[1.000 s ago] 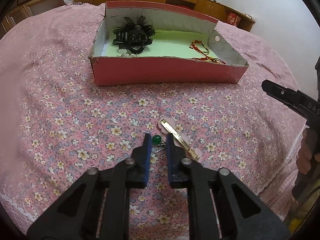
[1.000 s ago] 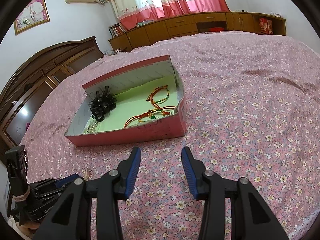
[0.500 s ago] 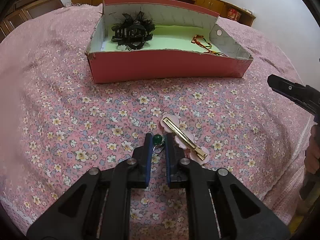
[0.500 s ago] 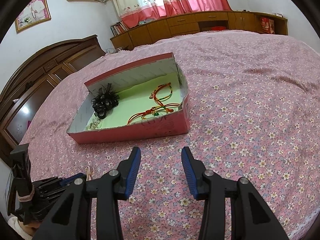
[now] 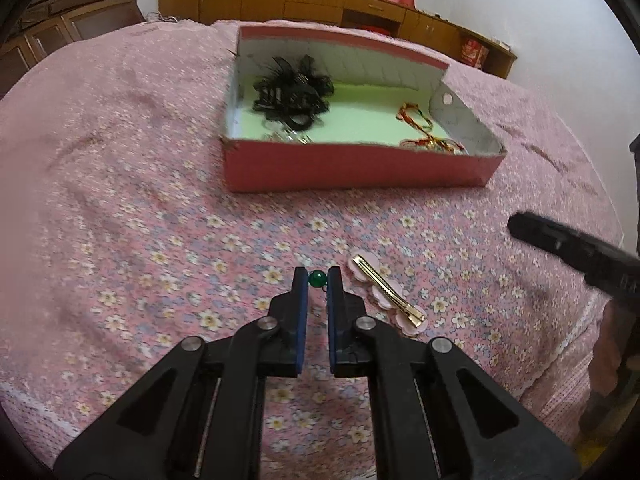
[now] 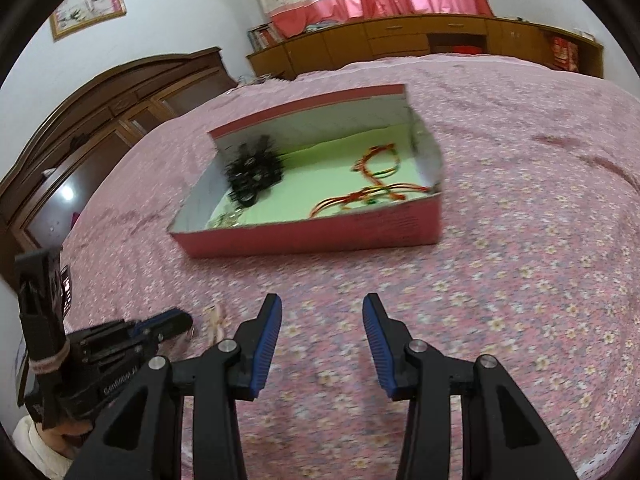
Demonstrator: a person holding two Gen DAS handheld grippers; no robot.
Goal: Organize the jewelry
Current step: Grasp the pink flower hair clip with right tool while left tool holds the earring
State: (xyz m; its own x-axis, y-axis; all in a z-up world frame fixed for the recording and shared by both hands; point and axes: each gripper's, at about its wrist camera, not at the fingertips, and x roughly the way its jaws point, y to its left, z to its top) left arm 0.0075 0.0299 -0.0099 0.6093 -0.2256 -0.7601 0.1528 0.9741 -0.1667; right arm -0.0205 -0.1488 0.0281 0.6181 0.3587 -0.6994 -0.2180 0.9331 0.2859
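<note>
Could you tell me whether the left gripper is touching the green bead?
Touching. In the left wrist view, the left gripper has its fingertips closed against both sides of the green bead, with no gap visible on either side.

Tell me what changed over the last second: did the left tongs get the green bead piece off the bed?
Yes: the left tongs, shut on the green bead piece, have lifted it clear of the bedspread. The pink hair clip stayed put. The right tongs remain open and empty; the box is unmoved.
</note>
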